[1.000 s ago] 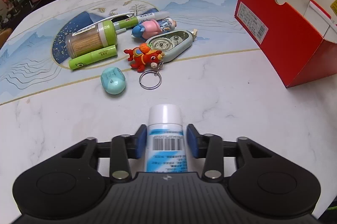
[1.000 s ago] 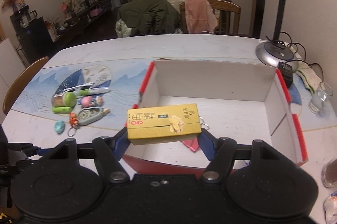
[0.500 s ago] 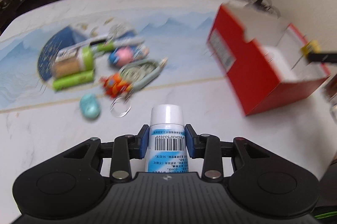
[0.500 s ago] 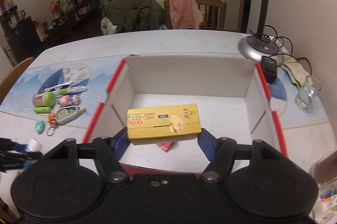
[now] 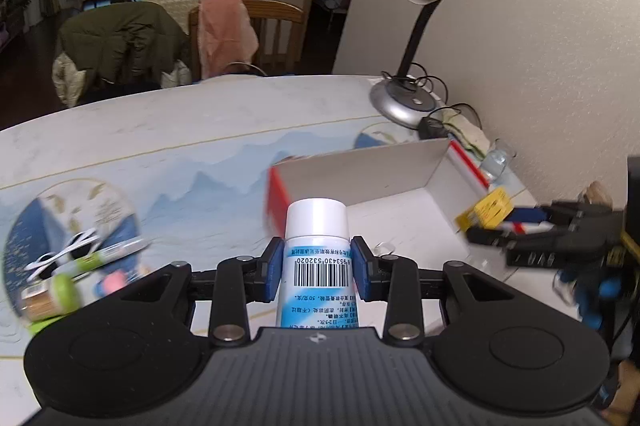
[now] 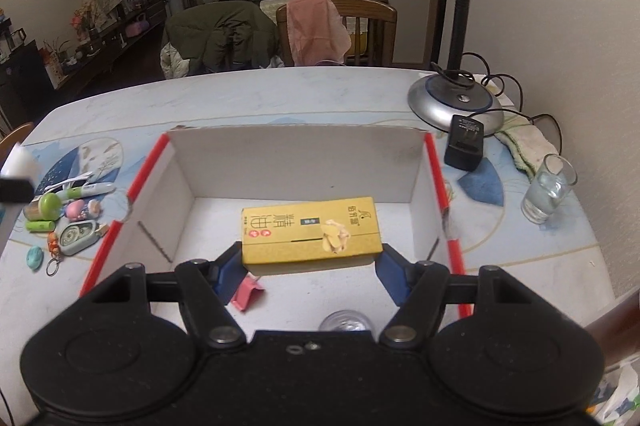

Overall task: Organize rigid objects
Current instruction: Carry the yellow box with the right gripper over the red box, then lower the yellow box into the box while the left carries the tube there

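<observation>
My left tongs point(image 5: 316, 268): matt black plastic w/ blue rubbery pads, round a glossy white plastic bottle point(image 5: 316, 226) w/ paper label. Right tongs point(image 6: 310, 268) hold a smooth yellow cardboard pack point(image 6: 310, 230). Box point(image 6: 296, 161): matt white card inside, red outside. Table point(image 6: 280, 93): polished marble-look. Lamp base point(image 6: 452, 101): shiny metal. Glass point(image 6: 548, 187) clear.

Box point(image 6: 296, 161) is open on top with loads of white floor free (pink clip point(image 6: 247, 294) near the front); lamp point(image 6: 456, 97) crowds behind.

left hand-held gripper point(image 5: 316, 268): clamped, tilted down | right hand-held gripper point(image 6: 310, 268): clamped, tilted down
</observation>
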The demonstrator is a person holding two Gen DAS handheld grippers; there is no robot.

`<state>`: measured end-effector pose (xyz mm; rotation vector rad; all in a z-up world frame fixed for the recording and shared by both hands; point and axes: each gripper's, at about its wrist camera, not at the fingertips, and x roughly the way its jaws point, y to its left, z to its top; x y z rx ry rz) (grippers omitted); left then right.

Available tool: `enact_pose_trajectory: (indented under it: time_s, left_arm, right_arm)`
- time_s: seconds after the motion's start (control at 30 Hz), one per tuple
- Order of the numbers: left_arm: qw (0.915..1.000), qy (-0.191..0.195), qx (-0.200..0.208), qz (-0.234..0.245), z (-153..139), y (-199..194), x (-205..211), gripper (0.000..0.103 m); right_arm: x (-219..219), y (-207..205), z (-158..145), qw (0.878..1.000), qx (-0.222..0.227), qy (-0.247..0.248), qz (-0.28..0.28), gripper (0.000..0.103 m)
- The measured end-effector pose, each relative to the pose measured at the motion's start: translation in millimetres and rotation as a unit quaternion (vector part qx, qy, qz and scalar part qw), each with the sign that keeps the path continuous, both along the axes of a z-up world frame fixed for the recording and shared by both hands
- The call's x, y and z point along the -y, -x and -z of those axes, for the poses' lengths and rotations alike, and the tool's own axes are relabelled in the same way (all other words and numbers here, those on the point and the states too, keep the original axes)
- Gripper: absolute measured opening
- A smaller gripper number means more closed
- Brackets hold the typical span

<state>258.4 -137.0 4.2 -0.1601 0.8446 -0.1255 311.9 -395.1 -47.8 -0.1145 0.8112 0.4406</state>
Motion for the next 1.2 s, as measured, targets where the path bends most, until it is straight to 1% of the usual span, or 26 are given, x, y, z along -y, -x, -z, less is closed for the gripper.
enact_pose_trajectory:
  time_s: [0.17, 0.33, 0.43, 0.6, 0.73, 0.83, 0.9, 1.03, 1.13, 1.2]
  left_arm:
    - [0.9998, -0.011, -0.010, 0.009, 2, -35, 34, 0.034]
    - [0.9985, -0.047, -0.011, 0.025, 8, -63, 66, 0.034]
    - [0.9972, -0.061, -0.024, 0.037, 17, -77, 79, 0.034]
    - [0.9921, -0.096, -0.036, 0.072, 36, -99, 98, 0.034]
    - [0.9834, -0.137, -0.046, 0.110, 59, -120, 110, 0.034]
    - [0.9781, -0.151, -0.061, 0.129, 78, -134, 115, 0.034]
    - [0.9737, -0.164, -0.067, 0.144, 88, -141, 118, 0.034]
    - [0.9636, -0.187, -0.081, 0.173, 105, -152, 125, 0.034]
    - [0.9580, -0.199, -0.089, 0.186, 117, -161, 126, 0.034]
    - [0.9548, -0.204, -0.099, 0.192, 124, -165, 126, 0.034]
  right_arm:
    - [6, -5, 2, 1.000, -0.005, 0.002, -0.011, 0.069]
    - [7, -11, 5, 1.000, -0.001, 0.008, -0.028, 0.069]
    - [8, -15, 10, 0.999, -0.008, 0.017, -0.030, 0.069]
    - [4, -23, 21, 0.999, -0.024, 0.027, -0.038, 0.068]
    - [-6, -28, 30, 0.997, -0.039, 0.039, -0.047, 0.068]
    - [-21, -30, 42, 0.994, -0.062, 0.065, -0.066, 0.068]
    - [-29, -30, 51, 0.991, -0.067, 0.086, -0.075, 0.068]
    - [-40, -37, 62, 0.988, -0.086, 0.097, -0.077, 0.068]
    - [-47, -40, 67, 0.985, -0.095, 0.113, -0.088, 0.068]
    - [-46, -45, 67, 0.984, -0.102, 0.114, -0.092, 0.068]
